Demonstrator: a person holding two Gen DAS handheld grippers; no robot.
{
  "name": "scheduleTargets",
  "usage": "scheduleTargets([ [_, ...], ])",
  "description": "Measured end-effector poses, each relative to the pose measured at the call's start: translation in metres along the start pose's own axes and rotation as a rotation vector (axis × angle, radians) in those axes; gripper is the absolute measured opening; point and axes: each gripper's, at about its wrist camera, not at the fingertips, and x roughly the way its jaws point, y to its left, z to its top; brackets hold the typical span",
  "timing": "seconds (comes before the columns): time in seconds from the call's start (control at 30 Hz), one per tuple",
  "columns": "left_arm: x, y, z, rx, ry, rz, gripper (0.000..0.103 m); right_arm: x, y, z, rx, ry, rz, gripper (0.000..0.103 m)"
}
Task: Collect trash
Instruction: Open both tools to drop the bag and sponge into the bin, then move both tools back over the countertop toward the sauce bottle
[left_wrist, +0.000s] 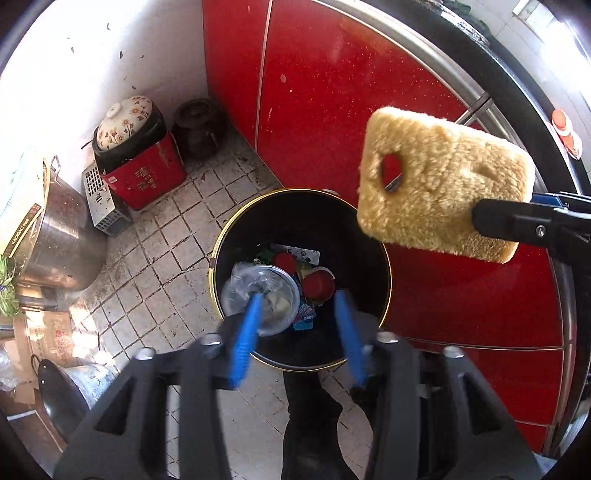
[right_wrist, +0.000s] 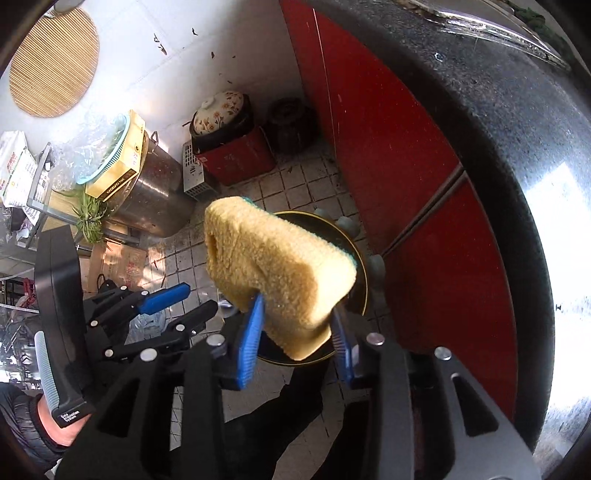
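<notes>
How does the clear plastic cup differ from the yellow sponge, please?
The clear plastic cup is see-through and round; the yellow sponge is opaque, fuzzy and blocky. The cup is down in the black bin's mouth, free of the left gripper; the sponge sits up between the right gripper's pads.

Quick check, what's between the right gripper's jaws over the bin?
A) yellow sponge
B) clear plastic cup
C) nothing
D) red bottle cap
A: the yellow sponge sits between the right gripper's blue jaws above the black bin; the clear plastic cup and red caps already lie inside the bin.
</notes>
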Motion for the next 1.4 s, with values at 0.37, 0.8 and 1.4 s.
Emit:
scheduleTargets([
  [0.37, -0.014, 0.000, 0.005, -0.014, -0.005, 0.013, 0.089, -0.022, -0.005, -0.006, -0.006, -0.020, 0.026, 0.075],
  [0.8, -0.118, -0.122, 0.066, 0.260, -0.133, 0.004, 0.093, -0.208, -0.100, -0.042, 0.206, -0.344, -0.062, 0.082],
  [1.4, -0.166, -0.454, 0.141, 0.702, -0.192, -0.241, 0.096, -0.384, -0.342, -0.159, 0.608, -0.580, -0.251, 0.085],
])
